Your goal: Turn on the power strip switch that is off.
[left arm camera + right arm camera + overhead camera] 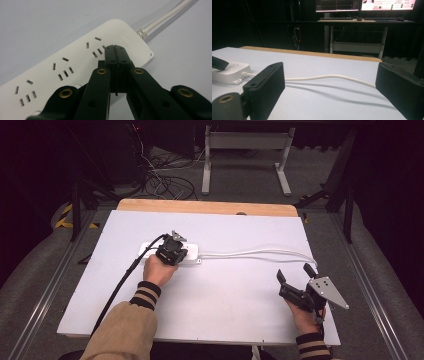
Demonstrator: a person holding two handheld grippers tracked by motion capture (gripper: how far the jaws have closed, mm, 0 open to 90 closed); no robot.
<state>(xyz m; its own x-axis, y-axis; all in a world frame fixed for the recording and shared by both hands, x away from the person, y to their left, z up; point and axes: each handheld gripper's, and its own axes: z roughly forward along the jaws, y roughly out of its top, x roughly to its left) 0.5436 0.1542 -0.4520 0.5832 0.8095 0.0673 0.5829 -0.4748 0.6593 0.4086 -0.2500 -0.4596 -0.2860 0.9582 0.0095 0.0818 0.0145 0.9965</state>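
Note:
A white power strip (191, 252) lies left of centre on the white board (225, 305); its socket face (62, 67) has several outlets. My left gripper (172, 251) stands over it, held from the near side by a hand. Its jaws are shut with nothing between them, and the tips (115, 47) touch the strip's top near the cable end. The strip's white cable (250, 253) runs right across the board. My right gripper (295, 273) rests at the near right, open wide and empty, facing the cable (324, 77) and strip (229, 71).
A wooden table edge (205, 207) borders the board at the back. Beyond it stand a white desk frame (245, 140) and tangled floor cables (165, 180). Lit monitors (364, 5) sit on a far desk. Dark stands flank the table.

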